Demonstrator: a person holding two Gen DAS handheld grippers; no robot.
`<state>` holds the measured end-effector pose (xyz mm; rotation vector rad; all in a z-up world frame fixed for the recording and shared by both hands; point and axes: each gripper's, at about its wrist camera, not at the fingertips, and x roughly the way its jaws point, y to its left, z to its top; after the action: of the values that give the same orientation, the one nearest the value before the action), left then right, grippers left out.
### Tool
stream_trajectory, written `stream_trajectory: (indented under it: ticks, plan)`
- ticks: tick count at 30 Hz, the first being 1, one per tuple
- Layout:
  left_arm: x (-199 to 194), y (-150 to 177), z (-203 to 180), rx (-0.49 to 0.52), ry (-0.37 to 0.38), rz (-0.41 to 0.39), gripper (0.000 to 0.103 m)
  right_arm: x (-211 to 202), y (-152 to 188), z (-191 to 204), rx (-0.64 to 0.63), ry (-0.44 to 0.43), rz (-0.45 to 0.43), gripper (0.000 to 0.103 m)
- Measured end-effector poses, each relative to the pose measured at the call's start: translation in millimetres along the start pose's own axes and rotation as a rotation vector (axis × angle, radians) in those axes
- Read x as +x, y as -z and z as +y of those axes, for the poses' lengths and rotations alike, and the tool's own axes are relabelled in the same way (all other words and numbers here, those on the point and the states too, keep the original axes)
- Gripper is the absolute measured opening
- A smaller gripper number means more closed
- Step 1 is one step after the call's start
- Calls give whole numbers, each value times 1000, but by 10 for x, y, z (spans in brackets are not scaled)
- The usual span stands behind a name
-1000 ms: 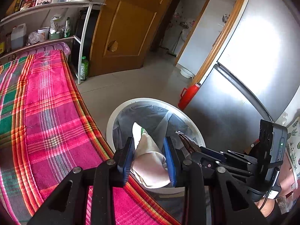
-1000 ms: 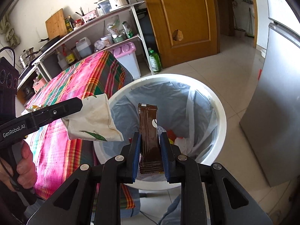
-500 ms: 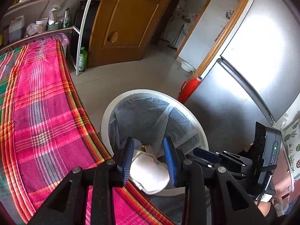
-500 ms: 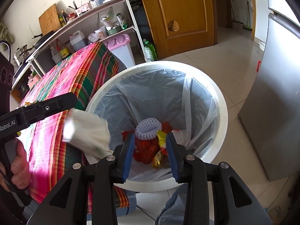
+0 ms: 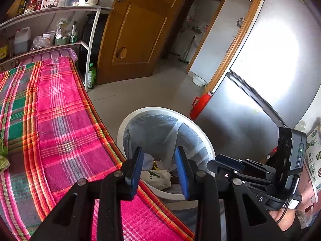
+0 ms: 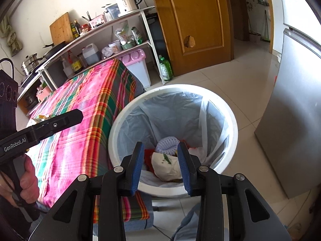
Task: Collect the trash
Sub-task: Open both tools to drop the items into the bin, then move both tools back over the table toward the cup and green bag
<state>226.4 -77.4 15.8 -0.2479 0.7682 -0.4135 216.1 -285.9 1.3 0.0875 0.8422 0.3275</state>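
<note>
At the far left of the right wrist view, a hand (image 6: 26, 182) is seen wrapped round the black handle of the left gripper (image 5: 159, 170), whose arm is stretched out over the table; in its own view the blue pads (image 5: 134, 172) are held spread apart, nothing is pinched between them, and only the bin is seen through the gap. The table is covered by a pink, green and orange checked cloth (image 6: 80, 116); a small scrap (image 6: 41, 116) is left lying on it just behind the left gripper's arm, too small to be identified. Behind the table, shelves (image 6: 112, 23) are loaded with bottles, pots, a chopping board and a kettle (image 6: 126, 0); a pink-lidded box (image 6: 136, 64) is set at the table's far end, and a green bottle (image 6: 165, 69) is placed on the floor beside the wooden door (image 6: 196, 20). Just to the right of the table edge a white bin (image 6: 226, 104) is lined with a pale plastic bag (image 6: 170, 112); the trash is found at its bottom: a crumpled white wrapper (image 6: 166, 165) with a green mark, a white foam net (image 6: 167, 143) behind it, and red and yellow packets around them. The right gripper (image 6: 160, 166) is held above the near rim of the bin; its jaws have just been opening and are now parted, with nothing gripped. At the far right a silver fridge (image 6: 297, 110) is seen.
</note>
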Motion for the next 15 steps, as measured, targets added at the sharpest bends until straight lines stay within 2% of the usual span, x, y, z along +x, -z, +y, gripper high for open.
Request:
stream_trajectory:
  ticks: [15]
  plan:
    - [-691, 187, 141, 2, -85, -115, 35, -297, 12, 583, -104, -77, -62, 36]
